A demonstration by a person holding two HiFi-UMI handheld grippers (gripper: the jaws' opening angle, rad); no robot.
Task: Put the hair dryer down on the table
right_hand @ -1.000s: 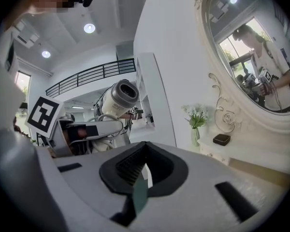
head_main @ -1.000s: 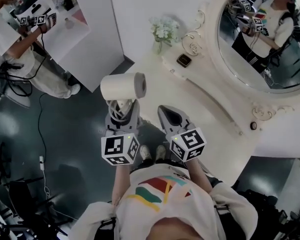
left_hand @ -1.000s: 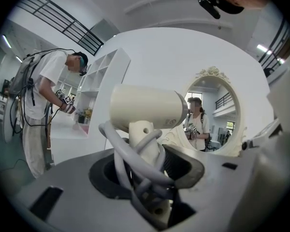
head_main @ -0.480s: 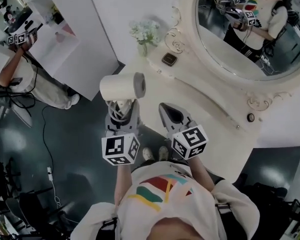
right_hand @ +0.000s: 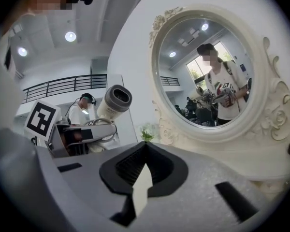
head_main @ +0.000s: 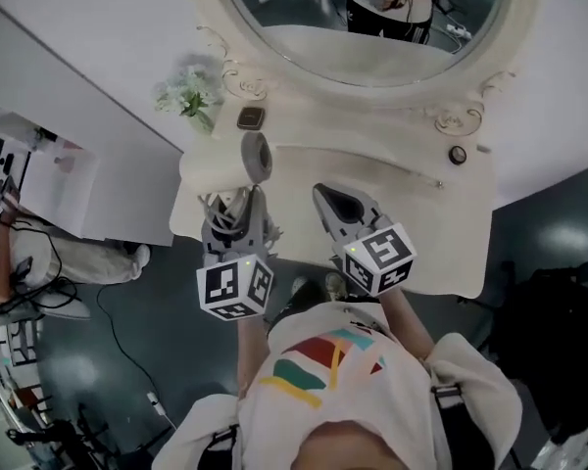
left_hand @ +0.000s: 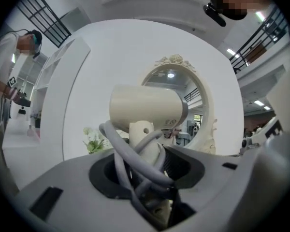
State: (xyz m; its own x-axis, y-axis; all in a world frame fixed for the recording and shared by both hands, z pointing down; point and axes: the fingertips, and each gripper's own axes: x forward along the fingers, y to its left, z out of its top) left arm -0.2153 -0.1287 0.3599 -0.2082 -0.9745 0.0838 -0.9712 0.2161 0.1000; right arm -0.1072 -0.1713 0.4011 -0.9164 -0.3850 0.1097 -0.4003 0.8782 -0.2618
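Observation:
A cream hair dryer (head_main: pixel 253 157) with its grey cord wound round the handle stands upright in my left gripper (head_main: pixel 237 209), which is shut on the handle. In the head view it hangs over the left part of the cream dressing table (head_main: pixel 421 233). The left gripper view shows the dryer (left_hand: pixel 145 108) rising out of the left gripper (left_hand: pixel 147 151), barrel pointing right toward the mirror. My right gripper (head_main: pixel 333 204) is beside it over the table's front, shut with nothing in it. From the right gripper (right_hand: pixel 145 146) the dryer (right_hand: pixel 113 103) shows at the left, nozzle toward the camera.
A large oval mirror (head_main: pixel 372 18) in an ornate frame stands at the table's back. A vase of flowers (head_main: pixel 186 96) and a small dark box (head_main: pixel 251 117) sit at the back left, and a small round knob (head_main: pixel 457 155) at the right. Another person (head_main: pixel 20 262) stands at the left.
Both grippers have swung with the dryer from over the dark floor to over the dressing table. The mirror now lies straight ahead. The grip on the dryer is unchanged.

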